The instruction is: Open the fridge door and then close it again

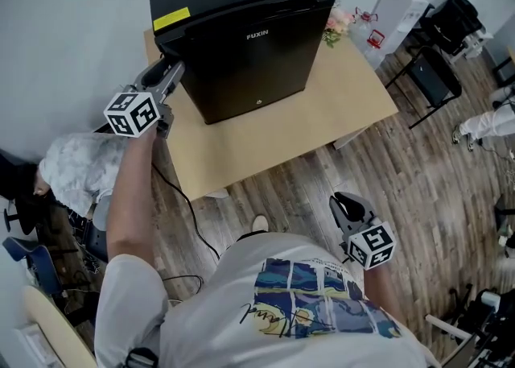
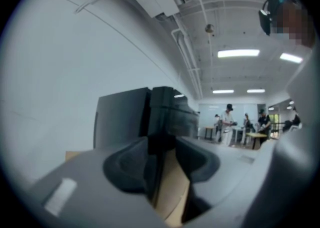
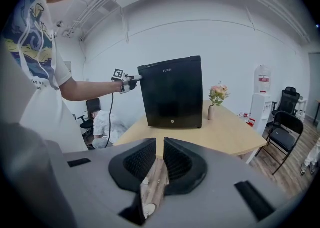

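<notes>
A black mini fridge (image 1: 241, 44) (image 3: 172, 92) stands on a light wooden table (image 1: 322, 117), with its door looking closed. My left gripper (image 1: 175, 64) (image 3: 136, 78) is held level at the fridge's upper left front corner. In the left gripper view the dark door edge (image 2: 161, 117) fills the gap between the jaws of that gripper (image 2: 161, 144), which seem shut on it. My right gripper (image 1: 342, 201) (image 3: 160, 147) hangs low at my right side, away from the table. It points at the fridge, its pads nearly touching with nothing between them.
A small vase of flowers (image 1: 338, 24) (image 3: 215, 103) stands right of the fridge. A white water dispenser (image 1: 394, 4) and black chairs (image 1: 430, 76) are beyond the table's right end. A person in white (image 1: 76, 169) sits low at the left. A cable (image 1: 189, 213) trails across the wood floor.
</notes>
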Demonstrator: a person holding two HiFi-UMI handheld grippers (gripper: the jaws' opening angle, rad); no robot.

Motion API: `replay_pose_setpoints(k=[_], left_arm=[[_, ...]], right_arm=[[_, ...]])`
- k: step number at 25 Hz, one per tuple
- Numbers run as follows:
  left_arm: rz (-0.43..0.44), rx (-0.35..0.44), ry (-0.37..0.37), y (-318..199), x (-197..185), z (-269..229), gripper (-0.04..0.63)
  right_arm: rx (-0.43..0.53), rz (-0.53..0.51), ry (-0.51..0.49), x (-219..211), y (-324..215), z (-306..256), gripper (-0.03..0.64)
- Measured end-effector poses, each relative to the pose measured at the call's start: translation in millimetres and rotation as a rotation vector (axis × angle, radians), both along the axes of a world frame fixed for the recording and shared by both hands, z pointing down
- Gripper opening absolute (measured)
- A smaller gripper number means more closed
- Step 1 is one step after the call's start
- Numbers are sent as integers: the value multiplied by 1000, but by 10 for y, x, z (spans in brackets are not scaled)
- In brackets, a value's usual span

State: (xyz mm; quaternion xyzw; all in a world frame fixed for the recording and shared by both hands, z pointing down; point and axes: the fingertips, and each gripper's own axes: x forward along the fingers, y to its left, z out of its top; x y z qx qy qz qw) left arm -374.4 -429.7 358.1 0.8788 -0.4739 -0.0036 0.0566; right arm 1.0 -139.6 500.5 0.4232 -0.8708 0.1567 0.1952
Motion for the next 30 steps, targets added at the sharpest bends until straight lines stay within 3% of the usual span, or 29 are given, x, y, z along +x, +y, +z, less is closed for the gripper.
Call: replay_pose_setpoints(k=[10, 20, 30], left_arm=[[-26, 14, -28, 305, 143, 1, 175], [-121, 9, -35, 775, 378, 31, 170], [-228, 13, -40, 1381, 864, 17, 157]], right_arm=[[3, -17, -8, 245, 140, -28, 44], [17, -71, -5, 487, 335, -82, 44], [20, -112, -20, 892, 614, -83, 44]])
